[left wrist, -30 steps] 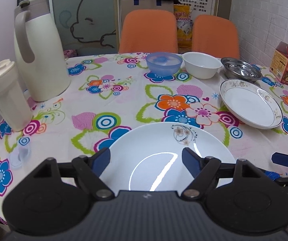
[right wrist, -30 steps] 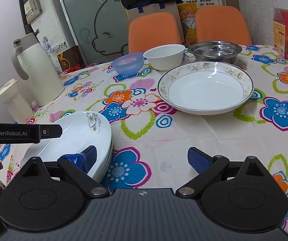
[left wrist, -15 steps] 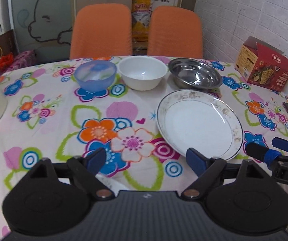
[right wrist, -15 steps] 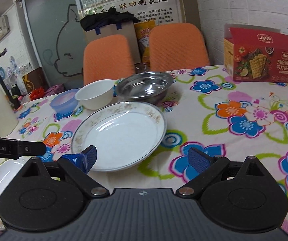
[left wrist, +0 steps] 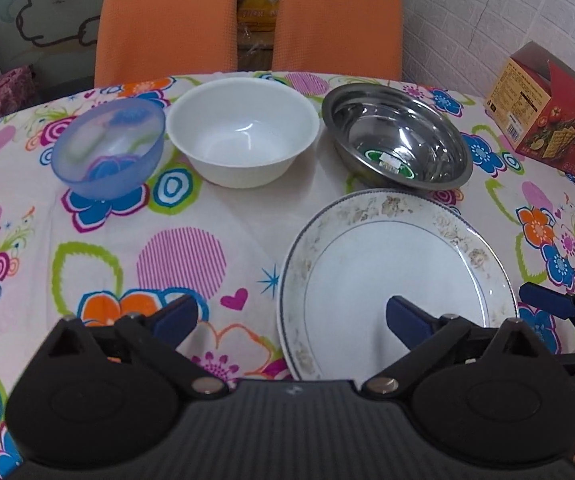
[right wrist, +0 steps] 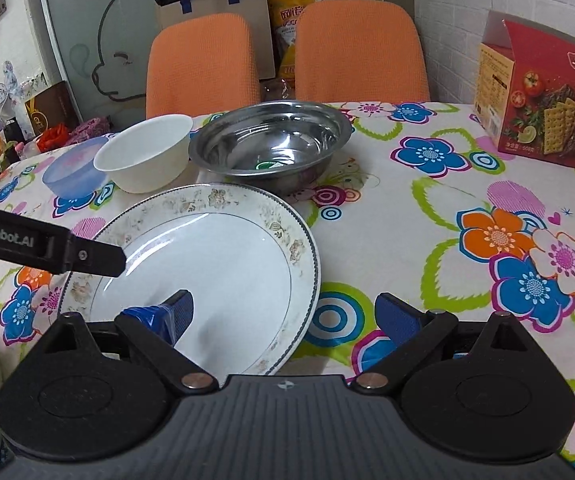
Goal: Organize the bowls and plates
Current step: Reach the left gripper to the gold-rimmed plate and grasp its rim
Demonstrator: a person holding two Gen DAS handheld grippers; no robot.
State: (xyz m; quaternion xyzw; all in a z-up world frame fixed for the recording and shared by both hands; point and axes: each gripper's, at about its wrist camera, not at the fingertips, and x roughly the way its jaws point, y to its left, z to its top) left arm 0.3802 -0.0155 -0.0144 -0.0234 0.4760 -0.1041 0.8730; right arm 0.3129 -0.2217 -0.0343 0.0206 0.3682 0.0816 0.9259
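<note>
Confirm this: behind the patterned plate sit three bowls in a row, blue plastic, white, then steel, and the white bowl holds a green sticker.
Wrong bowl. The green sticker lies inside the steel bowl, as the left wrist view shows; the white bowl is bare. The blue plastic bowl and patterned plate are as stated.

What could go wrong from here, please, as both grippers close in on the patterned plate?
1. The steel bowl sits right against the patterned plate; lifting the plate's far rim may knock it.
2. The left gripper and right gripper, jaws open, straddle opposite rims; uneven closing might tilt the glossy plate or let it slip.
</note>
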